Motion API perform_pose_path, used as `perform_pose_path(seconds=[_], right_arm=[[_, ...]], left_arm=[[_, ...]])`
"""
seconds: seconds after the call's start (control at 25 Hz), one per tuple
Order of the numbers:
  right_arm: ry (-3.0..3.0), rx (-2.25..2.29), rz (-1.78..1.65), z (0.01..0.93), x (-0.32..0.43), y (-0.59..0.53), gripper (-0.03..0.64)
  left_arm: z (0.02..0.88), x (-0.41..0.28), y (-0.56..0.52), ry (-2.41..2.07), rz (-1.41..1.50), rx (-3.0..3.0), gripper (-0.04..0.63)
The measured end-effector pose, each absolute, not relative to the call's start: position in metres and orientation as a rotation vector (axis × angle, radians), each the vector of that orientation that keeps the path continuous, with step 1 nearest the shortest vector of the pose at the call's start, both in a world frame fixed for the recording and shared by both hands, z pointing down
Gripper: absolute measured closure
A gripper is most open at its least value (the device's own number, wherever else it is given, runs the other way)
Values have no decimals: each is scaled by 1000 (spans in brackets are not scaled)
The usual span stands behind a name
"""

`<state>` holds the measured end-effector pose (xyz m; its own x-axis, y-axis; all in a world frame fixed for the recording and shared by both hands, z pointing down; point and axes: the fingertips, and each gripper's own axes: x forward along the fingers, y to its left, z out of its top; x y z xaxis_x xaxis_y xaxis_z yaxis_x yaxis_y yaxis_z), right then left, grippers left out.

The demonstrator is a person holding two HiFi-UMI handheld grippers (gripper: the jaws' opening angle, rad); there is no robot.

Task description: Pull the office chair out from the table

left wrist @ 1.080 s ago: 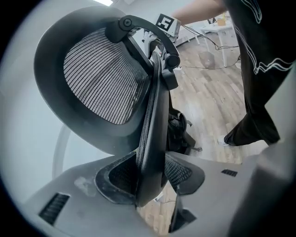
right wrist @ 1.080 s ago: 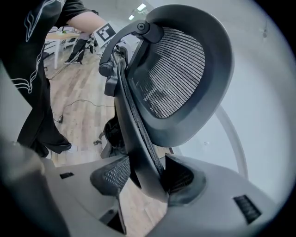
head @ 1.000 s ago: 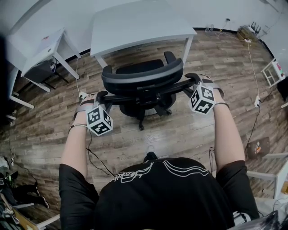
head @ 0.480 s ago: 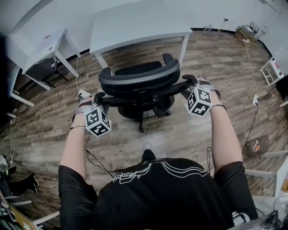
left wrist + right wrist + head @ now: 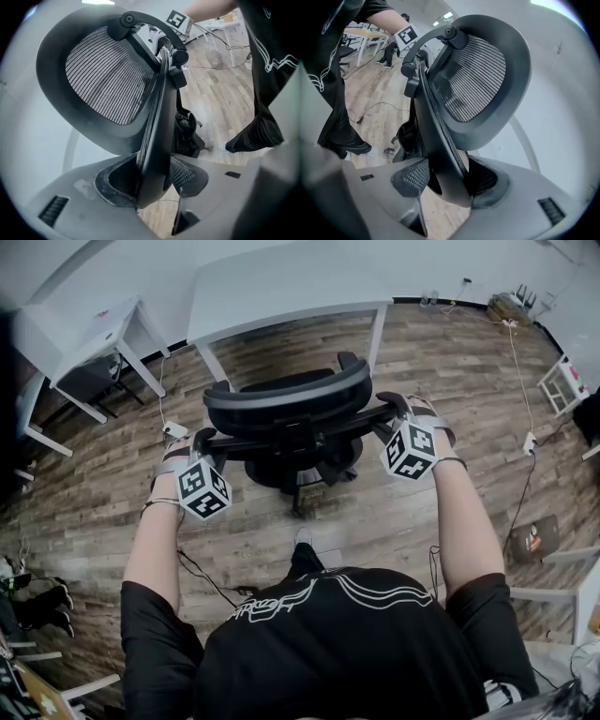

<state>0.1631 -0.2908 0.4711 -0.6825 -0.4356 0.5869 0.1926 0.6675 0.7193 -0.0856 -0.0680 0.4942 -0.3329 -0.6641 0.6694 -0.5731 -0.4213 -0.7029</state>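
Note:
The black mesh office chair (image 5: 286,404) stands on the wood floor just in front of the white table (image 5: 281,287), its back toward me. My left gripper (image 5: 202,439) is shut on the left edge of the backrest frame (image 5: 154,140), whose rim sits between the pads (image 5: 117,180). My right gripper (image 5: 398,409) is shut on the right edge of the frame (image 5: 440,136) in the same way. The mesh headrest (image 5: 108,79) rises above the left jaws, and it shows again as the headrest (image 5: 478,79) in the right gripper view.
A second white desk (image 5: 84,334) stands at the left. Cables (image 5: 202,573) trail over the floor near my foot (image 5: 305,545). A white rack (image 5: 562,385) is at the right edge. Shoes (image 5: 42,601) lie at the lower left.
The chair and both grippers have drawn back from the table together, so the gap between the seat and the table edge has widened. Both grips look unchanged.

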Motion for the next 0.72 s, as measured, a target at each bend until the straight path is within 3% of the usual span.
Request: perform_pose_path(seconds=[0.16,0.36,0.72], right_arm=[[-2123,280,-1056,470,180,-286,351],[-2128,395,-1061,464,201,-276,340],[-2199,534,-941,462,263,-229,333]], left_arm=[[494,-66,-63,1697,-1815,-1724,399],[494,-58,-46,1800,-1694,-1636,315],[479,-26,21,2150,-1277,-1710,301]])
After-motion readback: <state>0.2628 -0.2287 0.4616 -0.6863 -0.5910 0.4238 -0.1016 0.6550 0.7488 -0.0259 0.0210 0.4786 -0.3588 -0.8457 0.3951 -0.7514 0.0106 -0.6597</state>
